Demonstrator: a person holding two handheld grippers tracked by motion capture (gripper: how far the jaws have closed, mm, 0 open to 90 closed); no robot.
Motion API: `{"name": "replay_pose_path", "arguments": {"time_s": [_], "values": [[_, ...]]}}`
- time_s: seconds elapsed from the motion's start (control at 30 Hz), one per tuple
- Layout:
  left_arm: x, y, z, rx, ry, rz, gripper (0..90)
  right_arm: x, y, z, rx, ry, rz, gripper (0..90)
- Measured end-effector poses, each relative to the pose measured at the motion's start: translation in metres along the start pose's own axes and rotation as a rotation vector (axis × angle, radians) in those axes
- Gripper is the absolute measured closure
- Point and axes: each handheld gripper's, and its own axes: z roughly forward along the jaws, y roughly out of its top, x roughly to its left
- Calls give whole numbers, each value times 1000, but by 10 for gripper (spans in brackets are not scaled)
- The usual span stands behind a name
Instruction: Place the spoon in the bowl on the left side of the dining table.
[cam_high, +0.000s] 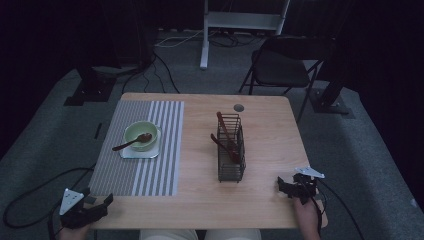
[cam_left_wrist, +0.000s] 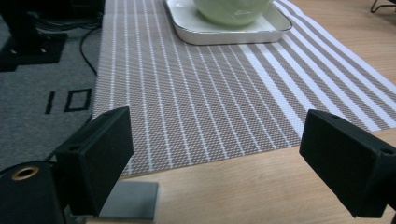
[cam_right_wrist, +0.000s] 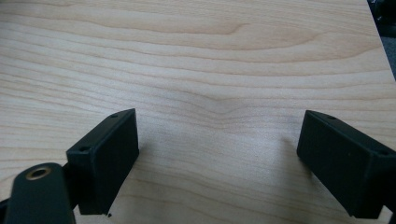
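Wooden table (cam_high: 200, 200), both my grippers resting wide apart at its near edge.

My left gripper (cam_high: 92, 212) sits at seven o'clock off the table's near-left corner, jaws spread and holding nothing, facing the striped mat (cam_left_wrist: 196, 93). Farther up the mat, at about ten o'clock, a green bowl (cam_high: 140, 135) stands on a white plate (cam_high: 150, 152) with a brown spoon (cam_high: 132, 142) lying in it. My right gripper (cam_high: 290, 189) is at five o'clock over bare wood, jaws spread and empty. A wire basket (cam_high: 231, 155) with wooden utensils stands upright near the middle.
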Motion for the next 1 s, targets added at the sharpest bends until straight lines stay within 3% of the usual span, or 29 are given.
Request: {"name": "replay_pose_path", "arguments": {"time_s": [0.17,0.43,0.63,0.83,1.0], "values": [[1,-5,-5,3,-5,-8,98,0,0,0,1,0,1,120],[7,-16,-13,22,26,-12,98,0,0,0,0,0,1,120],[13,-23,-19,17,48,-43,98,0,0,0,1,0,1,120],[17,-28,-27,26,104,-59,98,0,0,0,0,0,1,120],[20,-30,-29,11,95,-95,98,0,0,0,0,0,0,120]]}}
